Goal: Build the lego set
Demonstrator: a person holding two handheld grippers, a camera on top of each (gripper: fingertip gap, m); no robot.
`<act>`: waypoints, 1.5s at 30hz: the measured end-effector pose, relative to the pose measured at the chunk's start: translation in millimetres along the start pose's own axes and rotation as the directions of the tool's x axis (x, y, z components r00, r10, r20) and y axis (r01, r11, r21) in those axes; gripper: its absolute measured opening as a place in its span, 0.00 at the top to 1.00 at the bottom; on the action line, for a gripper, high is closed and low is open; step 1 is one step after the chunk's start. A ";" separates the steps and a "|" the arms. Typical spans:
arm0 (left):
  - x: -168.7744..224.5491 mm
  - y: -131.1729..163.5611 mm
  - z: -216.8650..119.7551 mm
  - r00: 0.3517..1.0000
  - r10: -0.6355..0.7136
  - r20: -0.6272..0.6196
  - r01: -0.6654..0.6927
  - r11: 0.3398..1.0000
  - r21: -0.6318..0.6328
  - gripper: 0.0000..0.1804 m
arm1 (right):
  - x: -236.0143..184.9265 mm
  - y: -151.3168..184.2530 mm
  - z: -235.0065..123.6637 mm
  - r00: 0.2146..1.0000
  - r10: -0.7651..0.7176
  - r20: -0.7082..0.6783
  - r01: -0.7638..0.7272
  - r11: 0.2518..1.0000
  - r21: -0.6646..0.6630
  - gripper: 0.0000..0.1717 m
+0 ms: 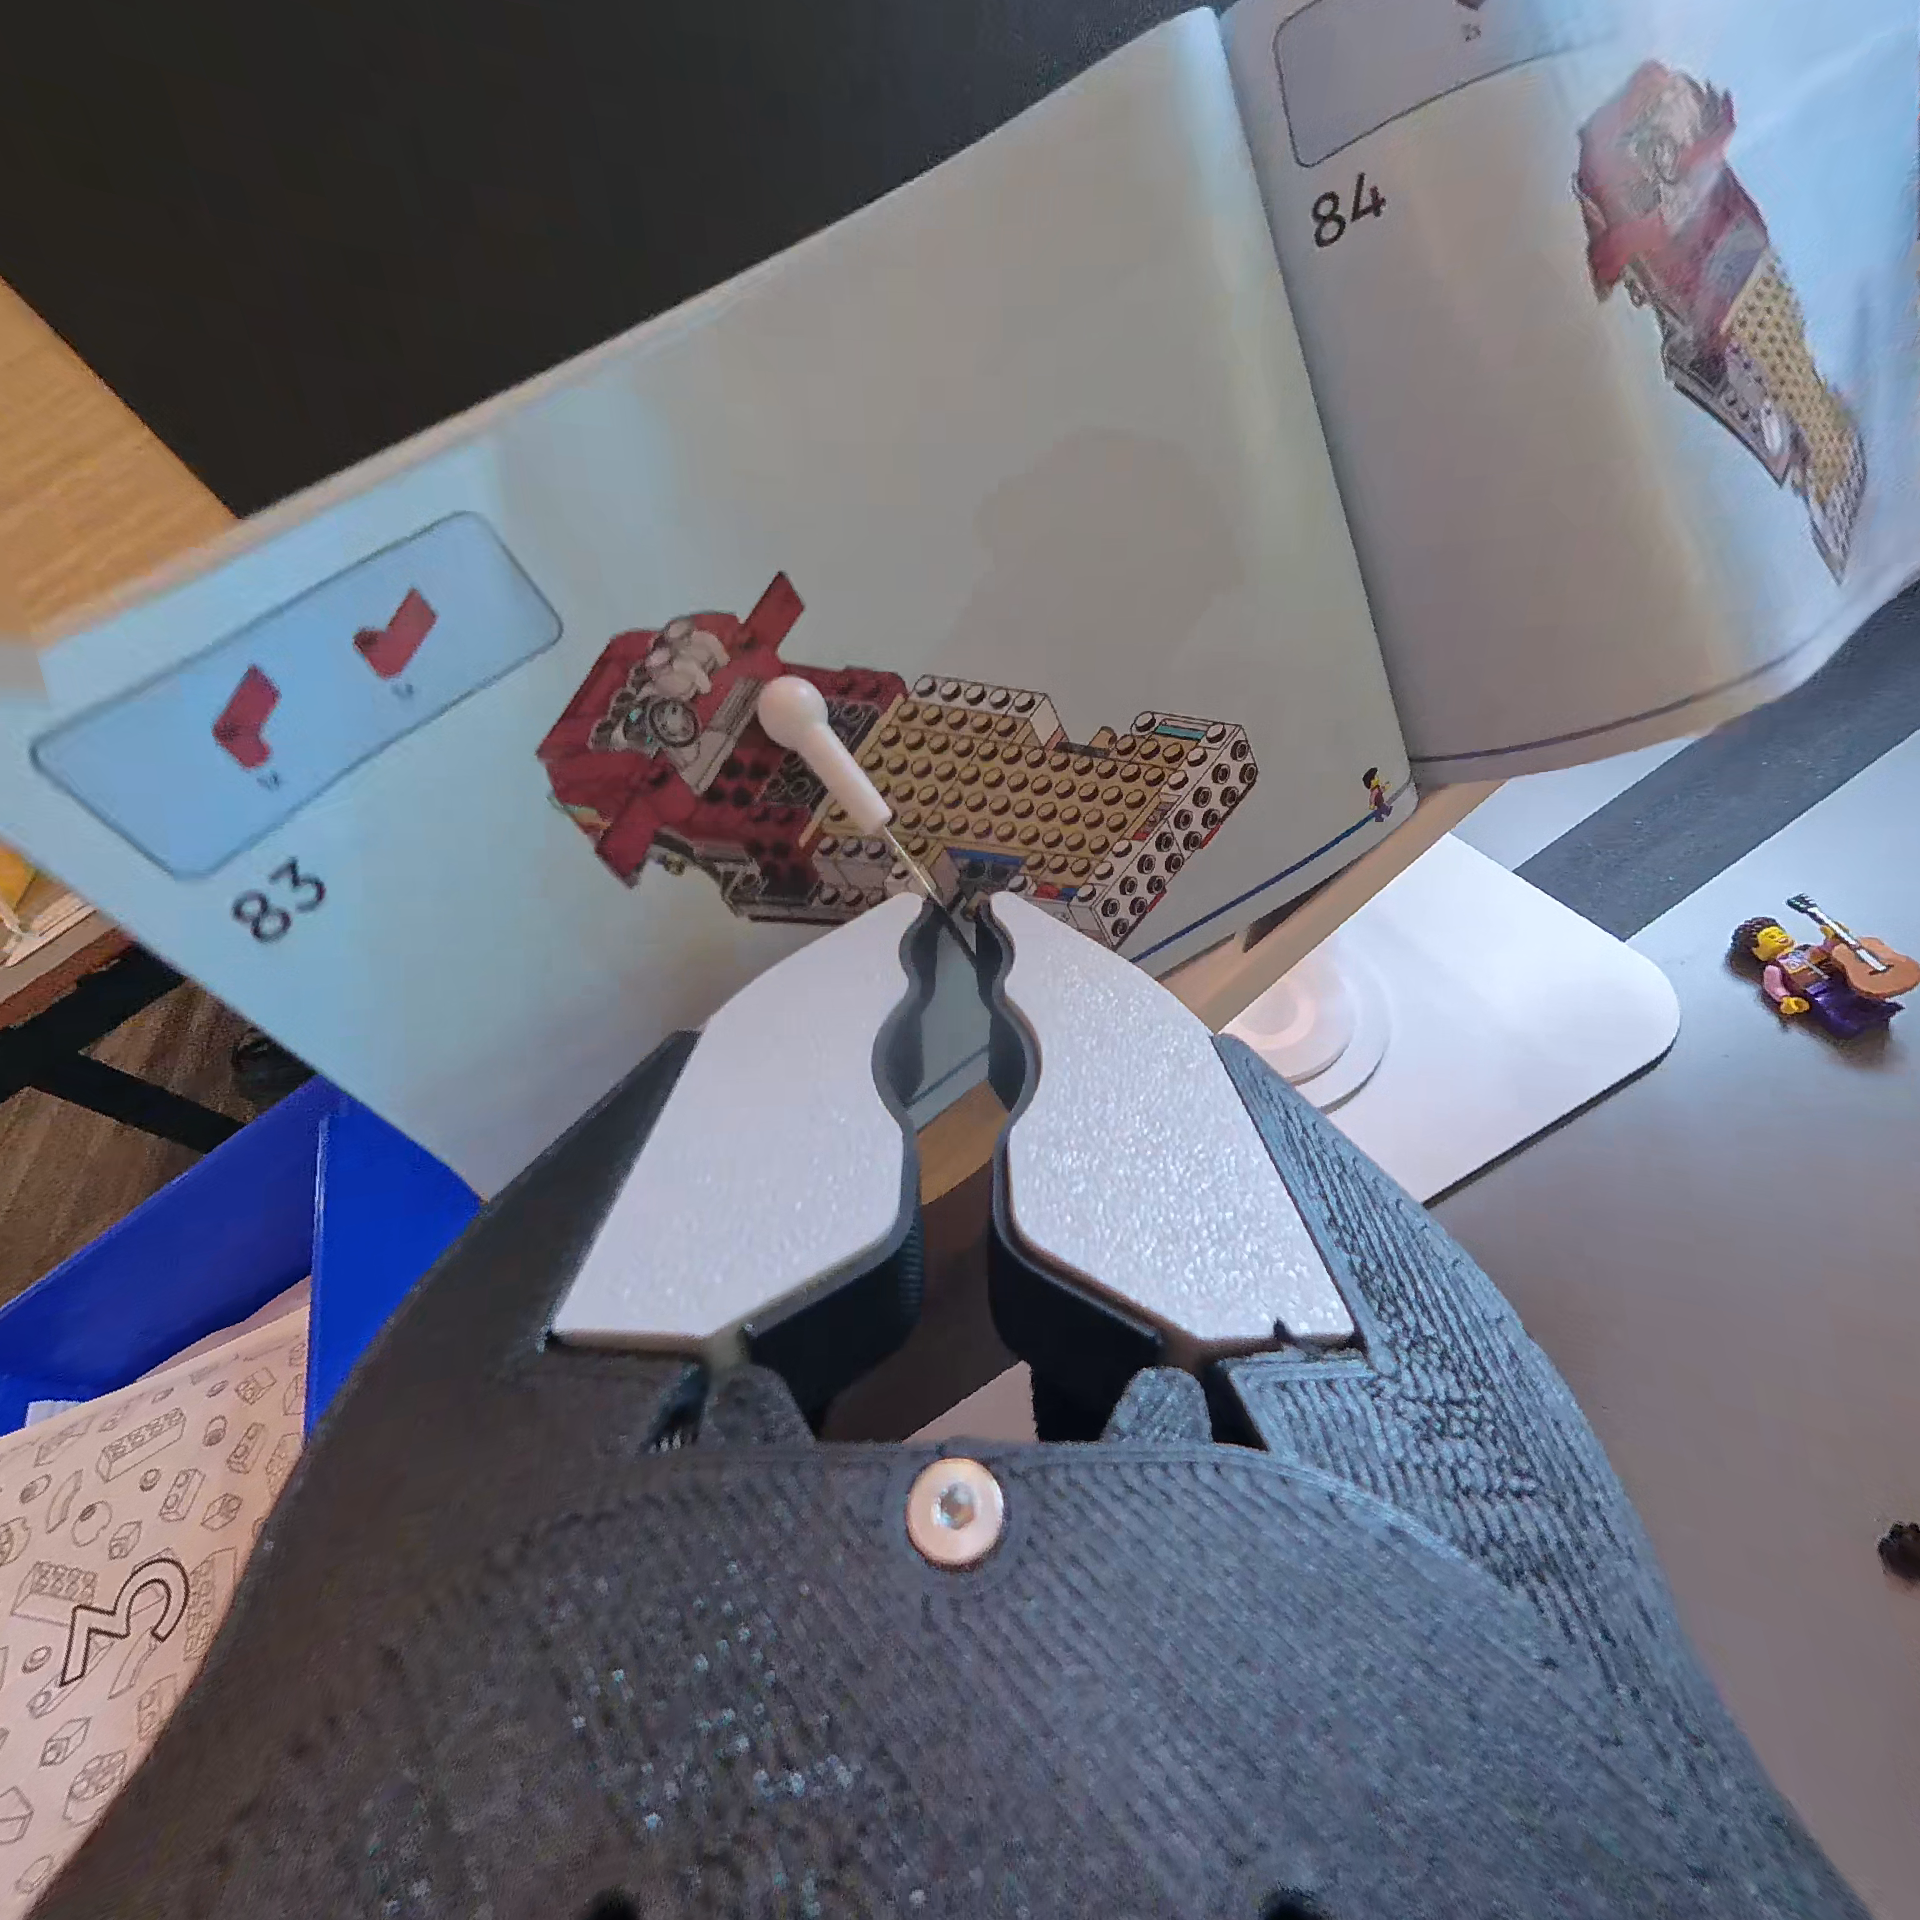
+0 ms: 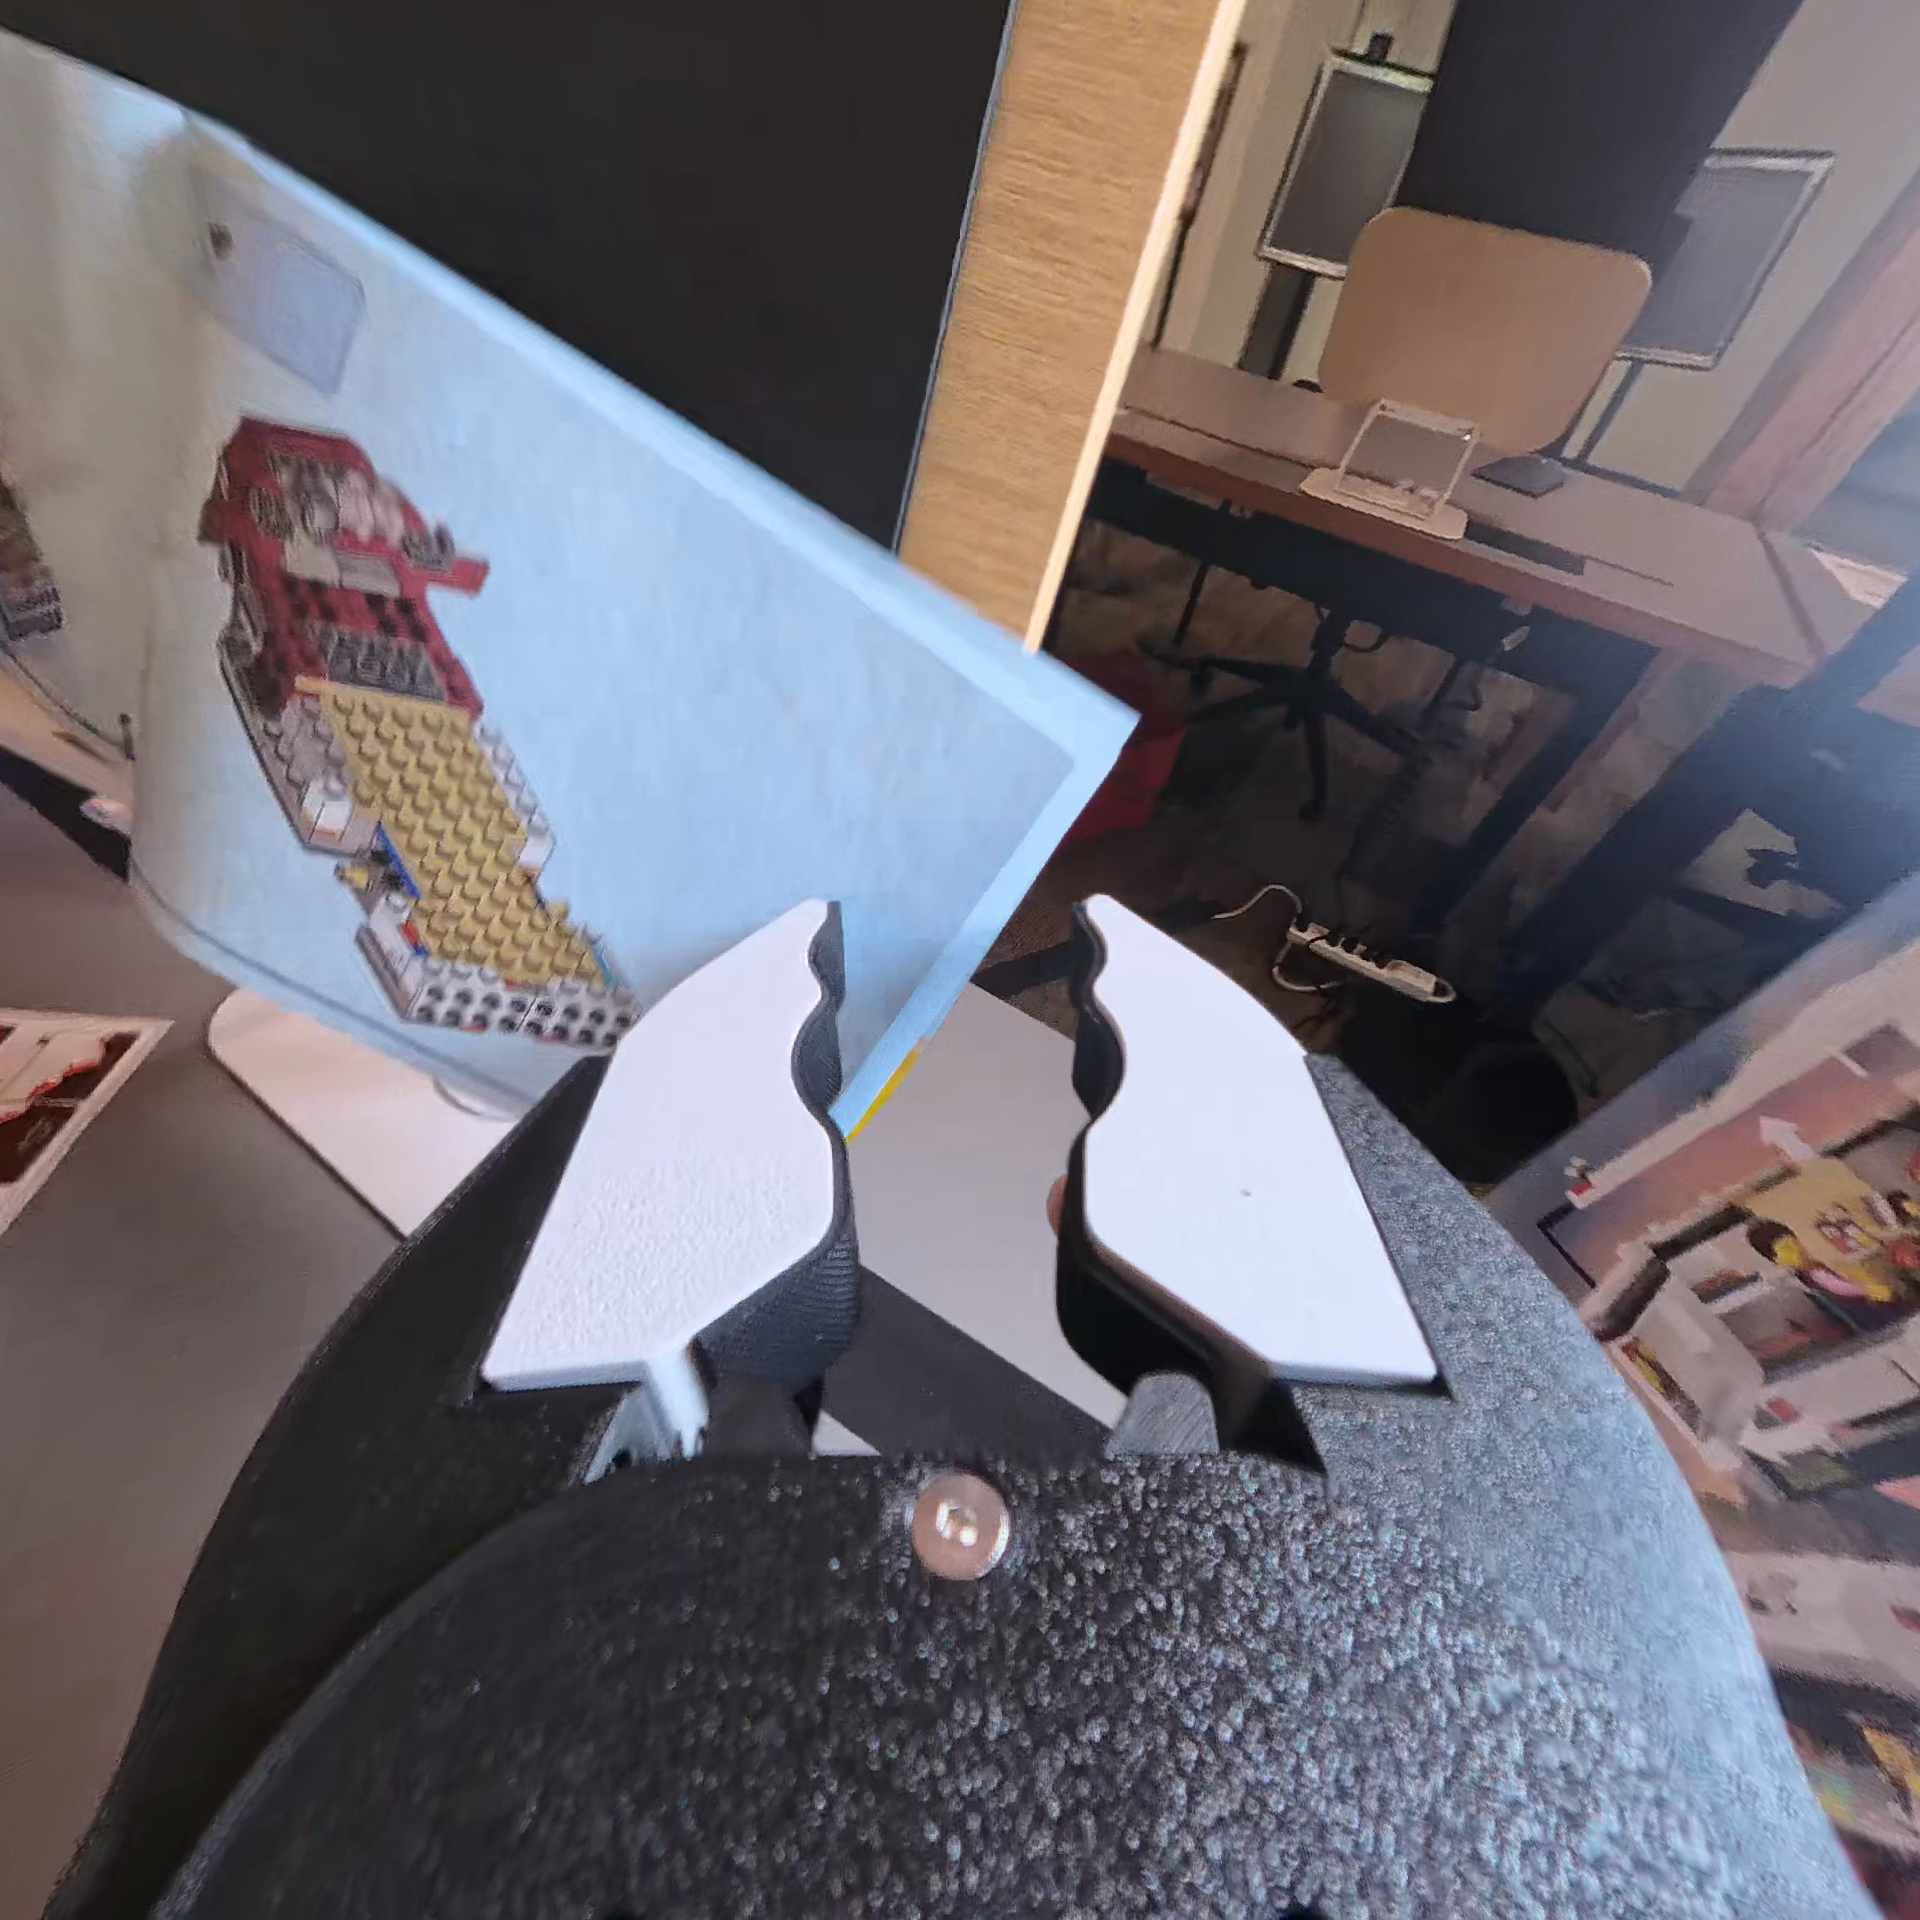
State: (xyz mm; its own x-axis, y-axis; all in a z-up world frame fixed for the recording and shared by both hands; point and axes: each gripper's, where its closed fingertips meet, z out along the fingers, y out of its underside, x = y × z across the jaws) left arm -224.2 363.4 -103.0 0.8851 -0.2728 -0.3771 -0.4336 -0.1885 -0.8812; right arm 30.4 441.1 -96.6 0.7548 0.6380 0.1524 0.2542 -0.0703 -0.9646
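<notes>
The left hand-held gripper [image 1: 958, 914] pinches the thin metal shaft of a white bulb-handled pin tool [image 1: 821, 753] before a glossy open instruction booklet [image 1: 1039, 468]. The right hand-held gripper [image 2: 961, 925] gapes beside the booklet's page edge. A blue bin [image 1: 208, 1247] holds a printed paper bag [image 1: 114, 1558].

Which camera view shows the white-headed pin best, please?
The left wrist view: the white-headed pin sticks out from the nearly closed left claw, in front of the instruction booklet. The right wrist view does not show it.
</notes>
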 end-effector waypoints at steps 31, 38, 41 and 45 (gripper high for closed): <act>-6.2 4.6 -3.8 0.999 -0.030 -0.017 0.030 1.000 0.001 0.95 | -21.6 -16.5 10.5 0.991 -0.111 0.076 0.110 0.994 0.007 0.98; -8.0 5.7 -5.7 1.000 0.023 0.010 -0.023 0.999 0.024 0.94 | -46.4 -23.8 24.4 0.974 -0.223 0.039 0.221 0.973 0.060 0.98; -10.5 9.6 -9.0 0.999 0.038 0.030 -0.039 0.999 0.025 0.93 | -49.7 -34.9 29.3 0.986 -0.166 0.022 0.164 0.984 0.069 0.98; -12.3 13.6 -10.4 1.000 0.004 0.014 -0.004 0.999 0.038 0.92 | -27.6 -29.9 22.3 0.992 -0.117 -0.056 0.122 0.989 0.084 0.97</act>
State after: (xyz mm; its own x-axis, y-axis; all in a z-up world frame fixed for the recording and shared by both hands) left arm -242.7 354.4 -107.4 0.8858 -0.2603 -0.3843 -0.4305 -0.1510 -0.8899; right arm -11.6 442.7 -76.7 0.7527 0.5976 0.2763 0.2926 0.0724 -0.9535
